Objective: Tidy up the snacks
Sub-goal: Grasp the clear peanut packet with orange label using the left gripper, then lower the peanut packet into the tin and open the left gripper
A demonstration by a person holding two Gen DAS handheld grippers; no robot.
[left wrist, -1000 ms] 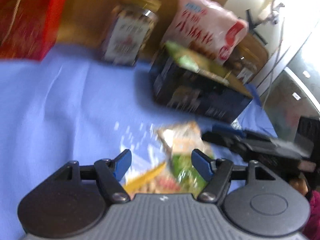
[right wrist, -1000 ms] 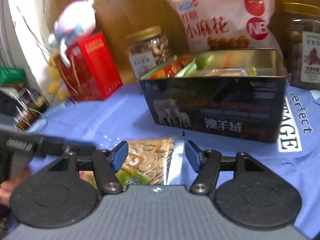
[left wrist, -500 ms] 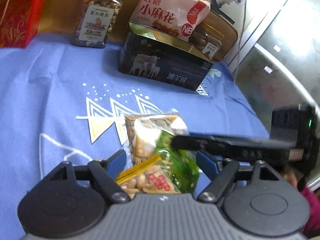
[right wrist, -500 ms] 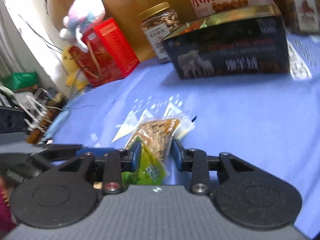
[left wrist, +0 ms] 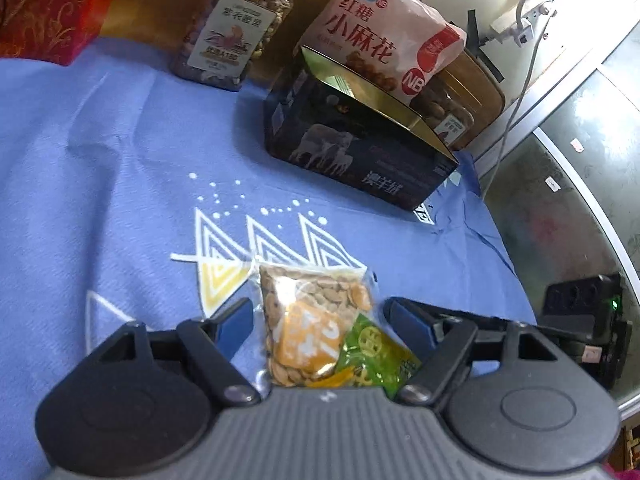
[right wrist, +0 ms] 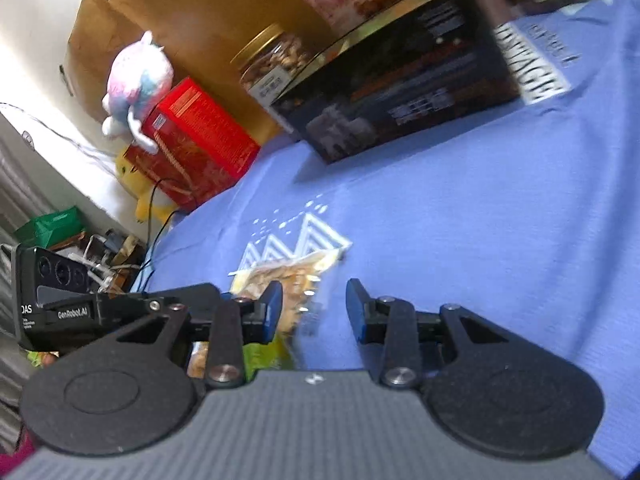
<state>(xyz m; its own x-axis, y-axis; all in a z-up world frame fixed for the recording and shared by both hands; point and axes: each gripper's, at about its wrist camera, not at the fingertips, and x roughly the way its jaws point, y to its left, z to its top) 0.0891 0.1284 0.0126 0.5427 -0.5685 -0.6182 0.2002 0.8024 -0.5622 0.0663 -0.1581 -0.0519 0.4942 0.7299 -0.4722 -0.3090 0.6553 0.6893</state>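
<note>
1. On the blue cloth of the bench (left wrist: 100, 152), near its front edge, lies a clear seed packet (left wrist: 310, 320), with a green snack packet (left wrist: 376, 354) overlapping its near corner.
2. The left gripper (left wrist: 316, 322) hovers with jaws spread wide on either side of the seed packet, not touching it. The right gripper (right wrist: 314, 306) comes in from the other side, jaws also apart and empty, the packet's edge just inside them.
3. The seed packet looks light, soft and slick; its loose filling would likely shift. A pinch on the flat sealed end or across the narrow width seems safest.
4. Its long axis runs away from the left gripper, toward the dark tin box (left wrist: 360, 148), which stands open well beyond, before a pink snack bag (left wrist: 380, 40) and a nut jar (left wrist: 236, 28).
</note>
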